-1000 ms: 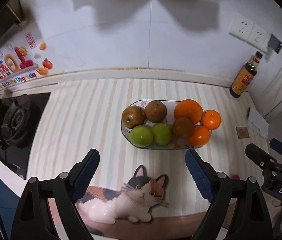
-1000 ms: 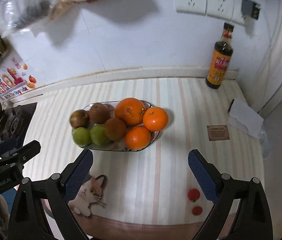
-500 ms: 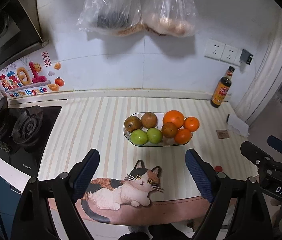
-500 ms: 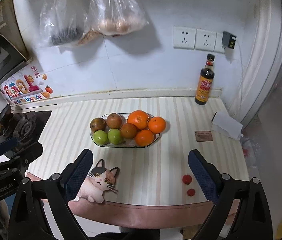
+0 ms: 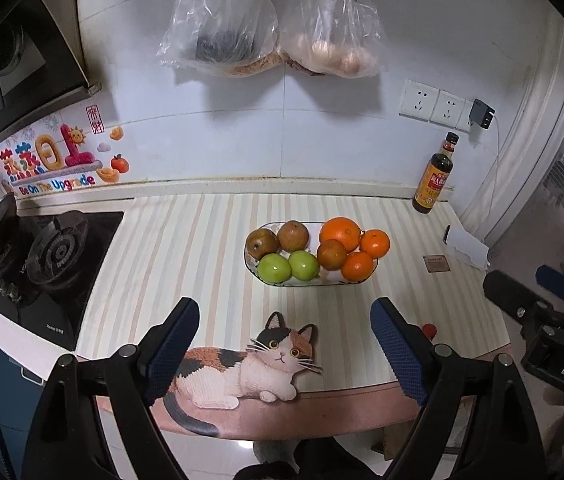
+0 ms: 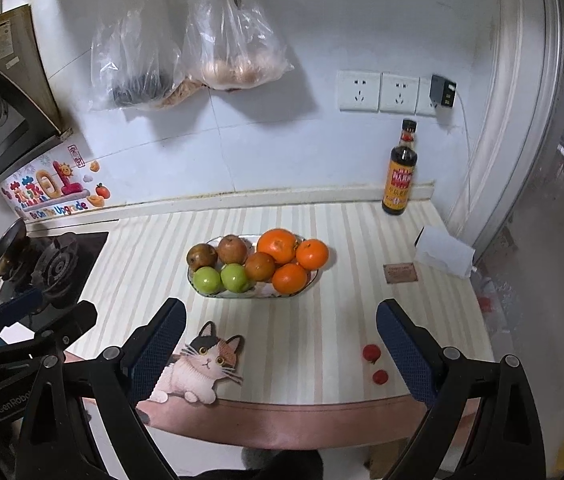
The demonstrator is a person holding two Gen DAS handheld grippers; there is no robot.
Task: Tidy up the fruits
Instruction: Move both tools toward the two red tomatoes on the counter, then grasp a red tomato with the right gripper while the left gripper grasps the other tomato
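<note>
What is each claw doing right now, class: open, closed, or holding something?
Left claw: open, holding nothing, above the counter's front edge.
Right claw: open, holding nothing, likewise short of the fruit plate.

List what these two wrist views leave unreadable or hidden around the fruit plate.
- Plate pattern: both views, buried under fruit.
- Dark contents of the left wall bag: both views, blurred by crinkled plastic.
- Brown card text: too small.
- Second small red fruit: hidden in the left view behind the left tongs.

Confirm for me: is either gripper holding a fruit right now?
No, the left gripper and the right gripper are both open and empty, back from the fruit plate.
</note>
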